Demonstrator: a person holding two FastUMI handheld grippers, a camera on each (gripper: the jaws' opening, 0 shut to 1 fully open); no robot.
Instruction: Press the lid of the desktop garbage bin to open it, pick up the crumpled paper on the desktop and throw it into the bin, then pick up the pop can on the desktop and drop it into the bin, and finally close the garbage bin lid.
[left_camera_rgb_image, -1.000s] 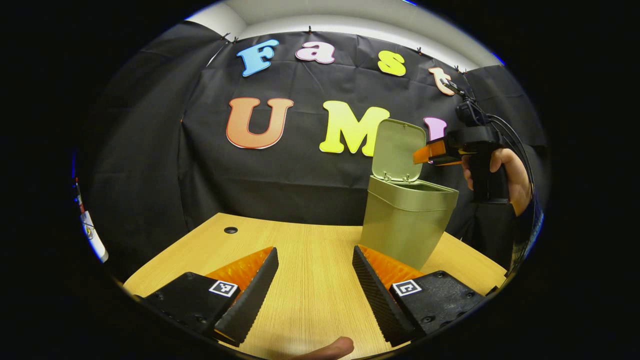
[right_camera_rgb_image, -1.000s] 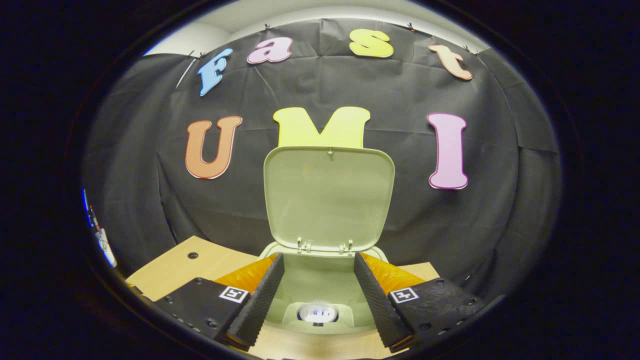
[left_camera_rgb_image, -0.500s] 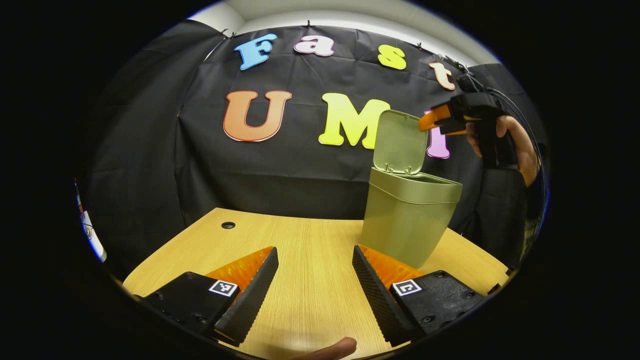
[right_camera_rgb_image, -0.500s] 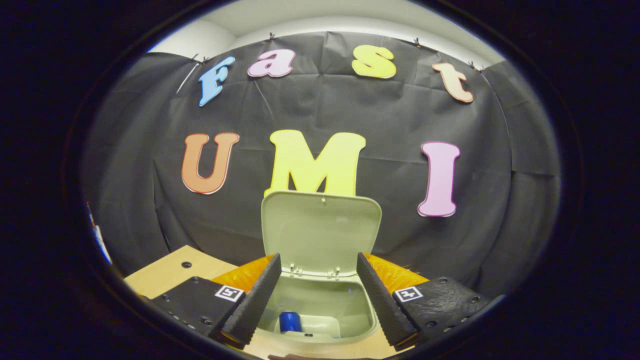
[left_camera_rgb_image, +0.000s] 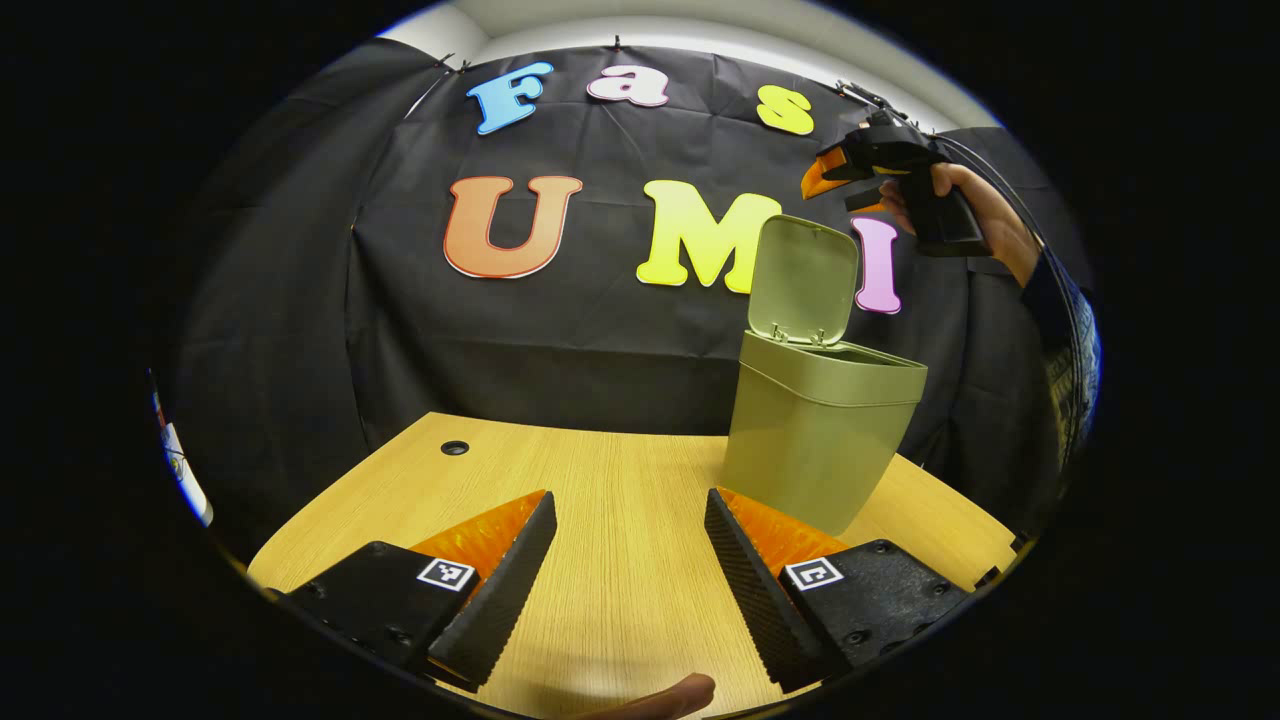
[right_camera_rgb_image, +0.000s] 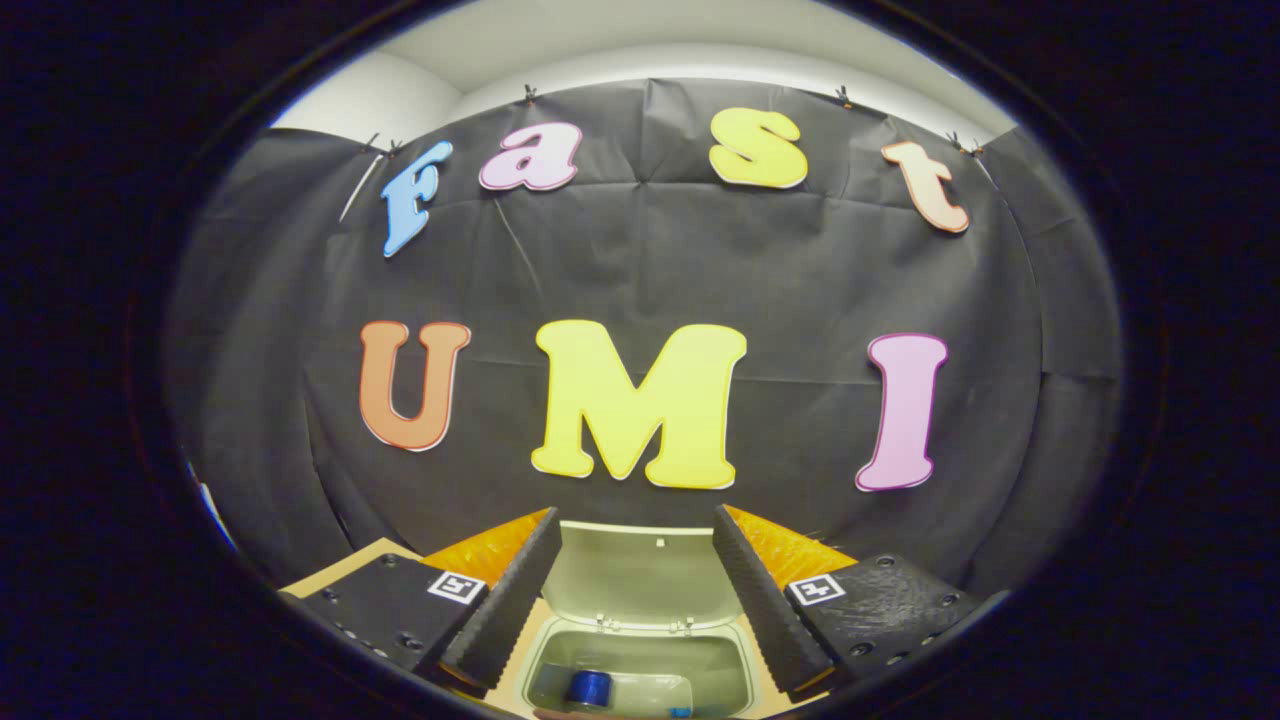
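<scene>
The pale green bin stands on the wooden table at the right, its lid raised upright. In the right gripper view the lid and the bin's inside lie far below, with a blue can at the bottom. My right gripper is open and empty, high above the bin. In the left gripper view that gripper is held by a hand above the lid. My left gripper is open and empty, low over the table, left of the bin.
A small round hole sits in the table at the far left. A fingertip pokes in at the bottom edge of the left gripper view. The black cloth wall stands close behind the table.
The right gripper has risen well above the bin, still open; the bin and lid have dropped low in its view. The left gripper has barely moved.
</scene>
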